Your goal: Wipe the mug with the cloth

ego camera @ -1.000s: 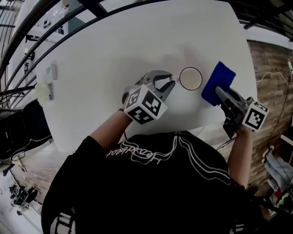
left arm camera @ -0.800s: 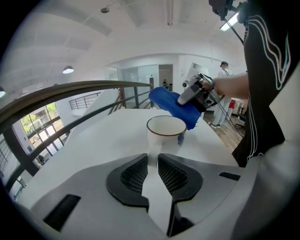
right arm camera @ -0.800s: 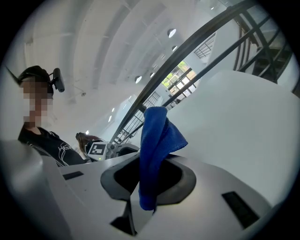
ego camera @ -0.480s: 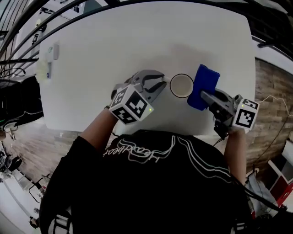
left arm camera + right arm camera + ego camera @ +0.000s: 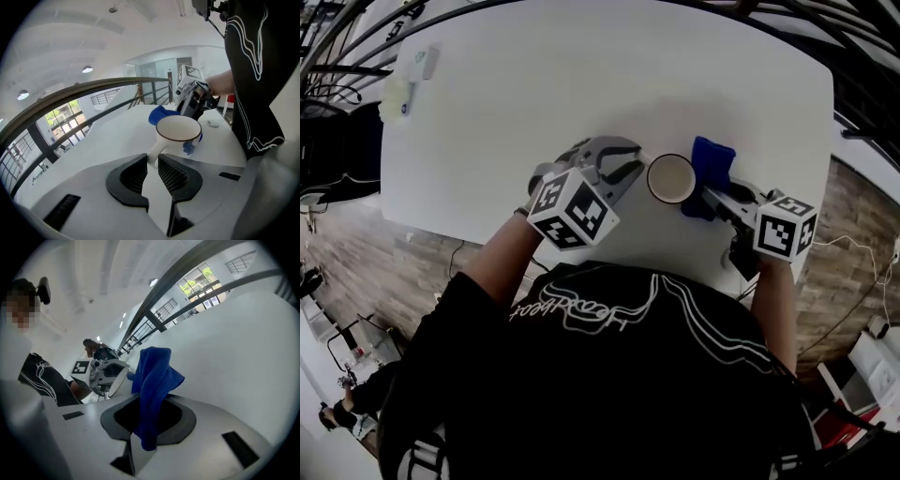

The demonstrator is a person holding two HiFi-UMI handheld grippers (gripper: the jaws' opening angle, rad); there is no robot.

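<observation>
counter (image 5: 581, 94): white, wide, rounded corners.
left tongs (image 5: 630, 166): jaws drawn in narrow on handle of mug (image 5: 671, 178), gripping it.
right tongs (image 5: 710, 199): jaws clamped on cloth (image 5: 711, 167), bunched fold sticking out past tips.
cloth: blue, at mug's right side, just beside rim, seemingly touching.
mug: white, dark rim, upright on counter, near its near edge, right of middle; handle toward left tongs.

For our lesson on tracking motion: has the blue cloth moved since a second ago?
Yes. The blue cloth has moved left, away from the right edge of the table, close beside the mug.
</observation>
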